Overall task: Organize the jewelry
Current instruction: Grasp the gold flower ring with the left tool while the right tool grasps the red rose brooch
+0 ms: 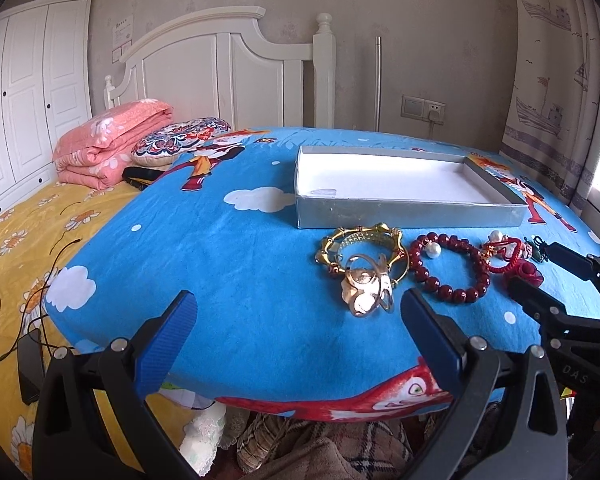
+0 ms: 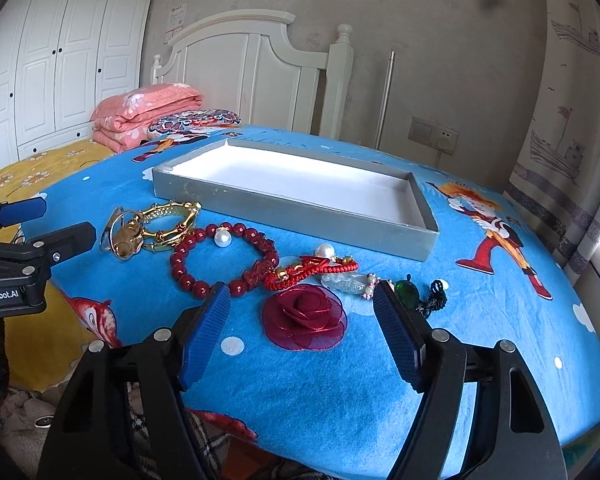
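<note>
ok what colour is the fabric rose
Dark red rose, clearest in the right wrist view.

The cloth [image 2: 340, 380] is bright blue with white clouds and red cartoon figures. The box [image 2: 300, 204] is silver outside, white inside. The bead bracelet [image 2: 204, 264] is dark red (one white pearl), the bangle [image 2: 168, 220] gold, the fabric rose [image 2: 304, 316] crimson.
</note>
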Demonstrator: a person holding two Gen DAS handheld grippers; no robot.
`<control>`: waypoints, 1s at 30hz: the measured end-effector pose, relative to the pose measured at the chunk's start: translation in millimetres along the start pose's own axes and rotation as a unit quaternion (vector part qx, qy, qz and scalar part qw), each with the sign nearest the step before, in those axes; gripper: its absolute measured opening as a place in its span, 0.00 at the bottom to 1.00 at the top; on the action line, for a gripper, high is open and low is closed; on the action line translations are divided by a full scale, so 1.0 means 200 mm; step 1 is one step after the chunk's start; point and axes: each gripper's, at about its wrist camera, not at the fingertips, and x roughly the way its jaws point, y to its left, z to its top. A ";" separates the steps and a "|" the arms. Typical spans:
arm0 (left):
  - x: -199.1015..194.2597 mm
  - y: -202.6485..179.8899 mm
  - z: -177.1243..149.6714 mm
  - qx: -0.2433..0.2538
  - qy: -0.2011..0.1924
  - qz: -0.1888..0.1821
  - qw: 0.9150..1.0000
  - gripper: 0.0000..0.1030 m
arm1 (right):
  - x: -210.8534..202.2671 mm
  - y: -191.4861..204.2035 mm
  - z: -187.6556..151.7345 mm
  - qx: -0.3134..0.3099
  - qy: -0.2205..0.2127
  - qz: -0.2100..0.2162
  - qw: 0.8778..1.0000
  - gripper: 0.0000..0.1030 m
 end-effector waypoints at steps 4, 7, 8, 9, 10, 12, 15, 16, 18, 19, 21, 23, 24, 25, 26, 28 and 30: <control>0.05 -0.03 0.00 0.013 0.013 -0.017 1.000 0.96 | 0.07 -0.01 -0.02 0.008 0.018 0.010 1.000 0.59; 0.09 -0.06 0.01 0.018 0.013 -0.021 1.000 0.95 | 0.08 -0.05 -0.04 0.026 0.021 0.015 0.999 0.47; 0.10 -0.07 0.01 0.020 0.013 -0.022 0.999 0.93 | 0.07 -0.06 -0.04 0.031 0.020 0.014 0.999 0.43; 0.12 -0.08 0.01 0.023 0.013 -0.021 0.999 0.92 | 0.07 -0.07 -0.05 0.035 0.019 0.015 0.999 0.43; 0.13 -0.09 0.02 0.026 0.014 -0.022 0.999 0.91 | 0.06 -0.08 -0.05 0.038 0.017 0.016 0.999 0.43; 0.16 -0.12 0.02 0.033 0.016 -0.024 0.999 0.89 | 0.05 -0.09 -0.06 0.041 0.012 0.015 0.999 0.42; 0.19 -0.16 0.02 0.048 0.013 -0.026 0.998 0.84 | 0.02 -0.11 -0.07 0.043 0.003 0.012 0.999 0.42; 0.21 -0.18 0.02 0.052 0.013 -0.027 0.998 0.81 | 0.01 -0.11 -0.07 0.044 0.001 0.010 0.999 0.42; 0.22 -0.20 0.02 0.059 0.016 -0.031 0.998 0.70 | 0.00 -0.11 -0.07 0.042 -0.001 0.007 0.999 0.42; 0.23 -0.20 0.02 0.060 0.020 -0.034 0.997 0.59 | -0.01 -0.11 -0.07 0.041 -0.003 0.006 0.999 0.42; 0.24 -0.20 0.01 0.056 0.022 -0.042 0.997 0.42 | -0.02 -0.10 -0.07 0.036 -0.006 0.004 0.999 0.42; 0.22 -0.19 0.01 0.054 0.017 -0.041 0.998 0.28 | -0.03 -0.09 -0.07 0.031 -0.010 0.003 0.999 0.42; 0.21 -0.18 0.01 0.053 0.015 -0.039 0.998 0.28 | -0.03 -0.09 -0.07 0.028 -0.012 0.003 1.000 0.42; 0.20 -0.18 0.01 0.051 0.012 -0.038 0.998 0.28 | -0.04 -0.08 -0.06 0.026 -0.014 0.003 1.000 0.42; 0.19 -0.17 0.00 0.049 0.010 -0.039 0.998 0.28 | -0.04 -0.07 -0.06 0.024 -0.015 0.003 1.000 0.42; 0.17 -0.16 0.00 0.046 0.004 -0.040 0.998 0.28 | -0.04 -0.06 -0.07 0.020 -0.017 0.003 1.000 0.42; 0.14 -0.15 0.00 0.045 -0.006 -0.042 0.998 0.28 | -0.05 -0.05 -0.06 0.016 -0.020 0.002 1.000 0.42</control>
